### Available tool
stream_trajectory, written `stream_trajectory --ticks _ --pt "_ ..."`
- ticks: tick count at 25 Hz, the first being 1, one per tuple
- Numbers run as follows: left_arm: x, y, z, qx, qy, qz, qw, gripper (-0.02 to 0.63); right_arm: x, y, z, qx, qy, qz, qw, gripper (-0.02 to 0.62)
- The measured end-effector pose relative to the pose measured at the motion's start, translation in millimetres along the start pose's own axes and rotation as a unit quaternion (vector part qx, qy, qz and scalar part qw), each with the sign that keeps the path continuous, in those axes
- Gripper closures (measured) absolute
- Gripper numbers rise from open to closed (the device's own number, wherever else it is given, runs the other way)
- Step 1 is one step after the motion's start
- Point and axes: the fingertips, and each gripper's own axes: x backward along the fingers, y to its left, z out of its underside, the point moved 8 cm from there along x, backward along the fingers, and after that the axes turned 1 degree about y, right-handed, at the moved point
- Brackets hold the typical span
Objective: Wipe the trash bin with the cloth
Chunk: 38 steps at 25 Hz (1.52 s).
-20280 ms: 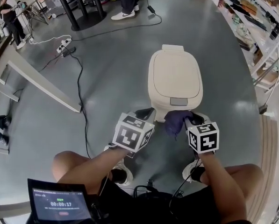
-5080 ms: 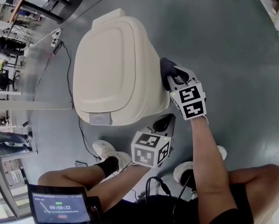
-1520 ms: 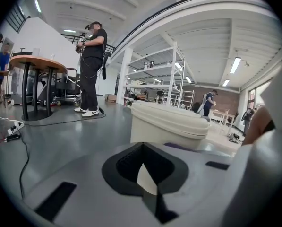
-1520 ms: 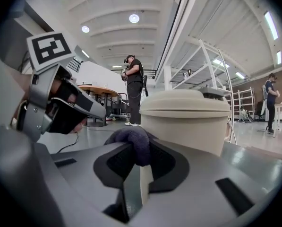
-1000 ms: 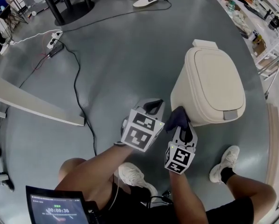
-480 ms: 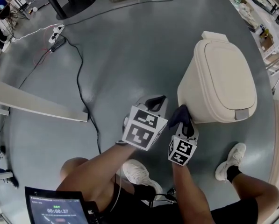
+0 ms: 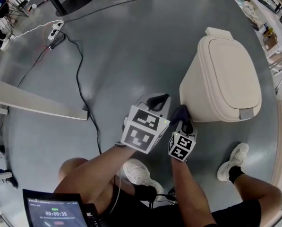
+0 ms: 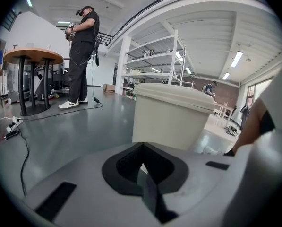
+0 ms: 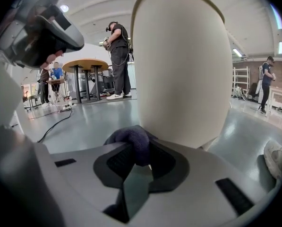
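Note:
A cream trash bin (image 7: 221,82) with a shut lid stands on the grey floor at the right of the head view. My right gripper (image 7: 182,115) is shut on a dark purple cloth (image 7: 179,112), which sits against the bin's lower left side wall. In the right gripper view the cloth (image 9: 131,141) bulges from the jaws right below the bin wall (image 9: 178,65). My left gripper (image 7: 158,101) is shut and holds nothing, hanging just left of the bin. The left gripper view shows the bin (image 8: 171,115) a short way ahead of the left gripper (image 8: 141,167).
A black cable (image 7: 81,79) runs across the floor at the left, past a white beam (image 7: 32,103) and a power strip (image 7: 55,39). My shoes (image 7: 233,162) stand near the bin. A person (image 8: 81,56) stands by a round table (image 8: 34,58) farther off. Shelving (image 7: 277,13) lines the right.
Over the last second the cloth in my right gripper has slid down the bin's left side toward its base. My left gripper stayed beside it, shut.

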Motion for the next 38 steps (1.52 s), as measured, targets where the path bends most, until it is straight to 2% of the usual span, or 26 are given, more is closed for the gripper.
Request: stream_trajectory --ticks 4,8,12,18,23,28,38 --pt "0.6 -1.8 -1.5 -0.002 -0.004 0.002 1.0 0.609 3.7 1.0 -0.6 -0.002 -0.002 0.001 1.0 0.529" --pt "2.2 0.5 -3.8 0.0 -0.01 0.001 0.9999 0.609 19.7 7.2 -19.1 -0.005 -0.036 -0.003 0.999 0.529" --pt "4.9 7.8 -4.6 0.006 -0.017 -0.006 0.9998 0.609 43.6 17.3 -50.8 -0.014 -0.096 -0.009 0.995 0.529" --pt "7.9 14.1 -13.2 0.025 -0.03 -0.008 0.9992 0.609 72.4 21.6 -111.6 -0.047 -0.18 -0.009 0.982 0.529" --pt "9.4 15.5 -18.8 0.028 -0.044 -0.015 0.9985 0.609 86.4 21.5 -150.4 -0.068 -0.219 0.004 0.973 0.529" --pt "9.5 14.3 -23.0 0.029 -0.052 -0.014 0.9981 0.609 85.5 22.0 -161.3 -0.08 -0.225 0.019 0.971 0.529" --pt "8.4 11.3 -23.4 0.025 -0.048 -0.012 0.9984 0.609 60.8 13.0 -135.3 -0.085 -0.177 0.045 0.979 0.529"
